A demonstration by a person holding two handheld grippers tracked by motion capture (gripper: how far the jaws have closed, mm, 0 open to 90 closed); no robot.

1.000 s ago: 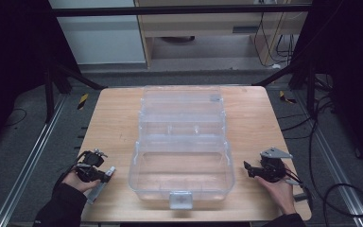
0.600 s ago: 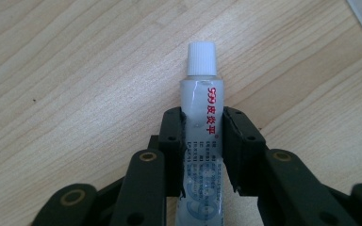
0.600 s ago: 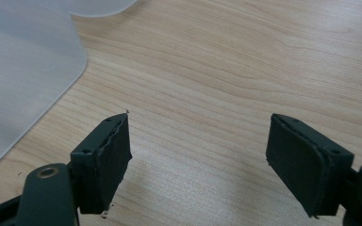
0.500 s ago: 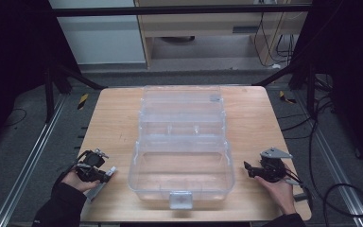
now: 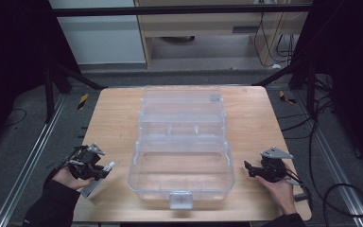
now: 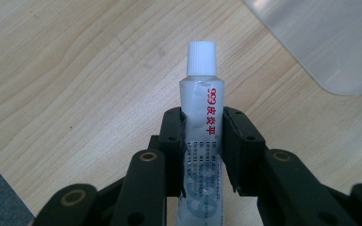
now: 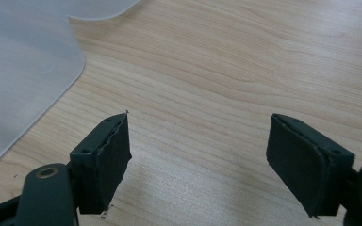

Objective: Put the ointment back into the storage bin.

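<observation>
A small white tube (image 6: pixel 201 89) with a white screw cap and red lettering sits between the pads of my left gripper (image 6: pixel 202 122), which is shut on it, cap pointing away. In the high view this gripper (image 5: pixel 99 172) holds the tube (image 5: pixel 108 166) just above the wooden table (image 5: pixel 113 118), left of a clear plastic box (image 5: pixel 182 184). My right gripper (image 5: pixel 247 168) rests at the box's right side. Its jaws stand wide apart in the right gripper view (image 7: pixel 198 150), open, with bare wood between them.
The clear box has stepped tiers, stands open in the table's middle, and has a grey latch (image 5: pixel 179 199) at its near wall. A corner of it shows in both gripper views (image 6: pixel 330 42) (image 7: pixel 19 70). Dark frame bars and cables surround the table.
My left hand has lifted a little with the tube in its grip. The right hand has stayed put.
</observation>
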